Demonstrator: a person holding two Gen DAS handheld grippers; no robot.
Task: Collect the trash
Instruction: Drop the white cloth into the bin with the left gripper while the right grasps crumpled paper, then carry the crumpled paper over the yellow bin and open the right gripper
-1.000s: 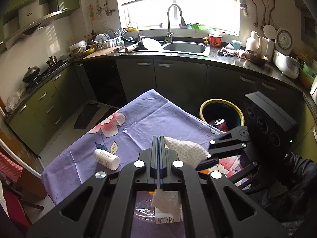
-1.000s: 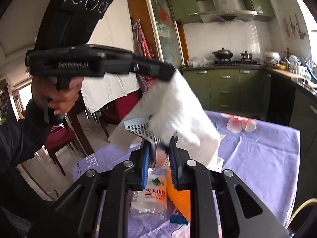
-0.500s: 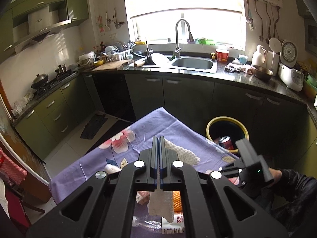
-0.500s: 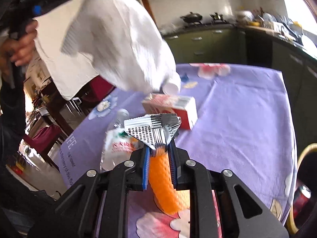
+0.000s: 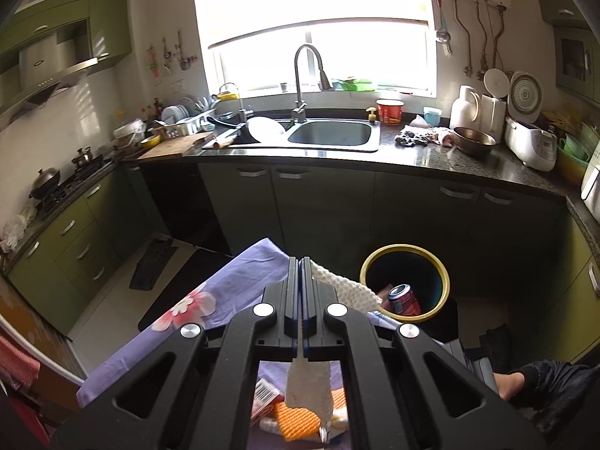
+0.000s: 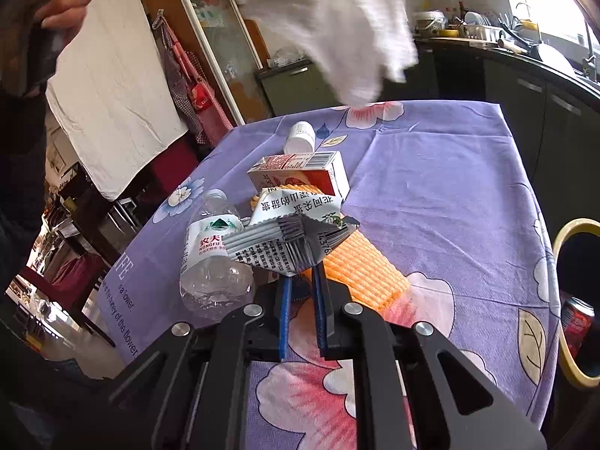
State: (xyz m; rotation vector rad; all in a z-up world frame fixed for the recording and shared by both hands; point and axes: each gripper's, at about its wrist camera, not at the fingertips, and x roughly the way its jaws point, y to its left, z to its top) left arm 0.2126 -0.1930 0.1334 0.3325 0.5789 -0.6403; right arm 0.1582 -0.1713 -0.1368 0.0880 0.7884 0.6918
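**Paper towel up, wrapper pinched, bin waiting**

Left gripper (image 5: 300, 292) is clamped tight on a white paper towel (image 5: 343, 287), which drapes out toward 2 o'clock and hangs down behind the jaws. Right gripper (image 6: 302, 296) has its jaws closed most of the way on the edge of a crumpled printed wrapper (image 6: 288, 242) — the blue pads sit close on either side of it, low over the purple tablecloth (image 6: 442, 187).

Ahead of the left gripper, at about 2 o'clock, the yellow-rimmed trash bin (image 5: 405, 251) stands on the floor beyond the table edge with a red can (image 5: 403, 299) already inside. The towel probably goes there next; carry it fully over the rim before letting go — light paper drifts.

Left on the cloth: a clear water bottle (image 6: 213, 258), a red carton (image 6: 300, 172), an orange ridged piece (image 6: 360, 266) and a small white bottle (image 6: 299, 137).
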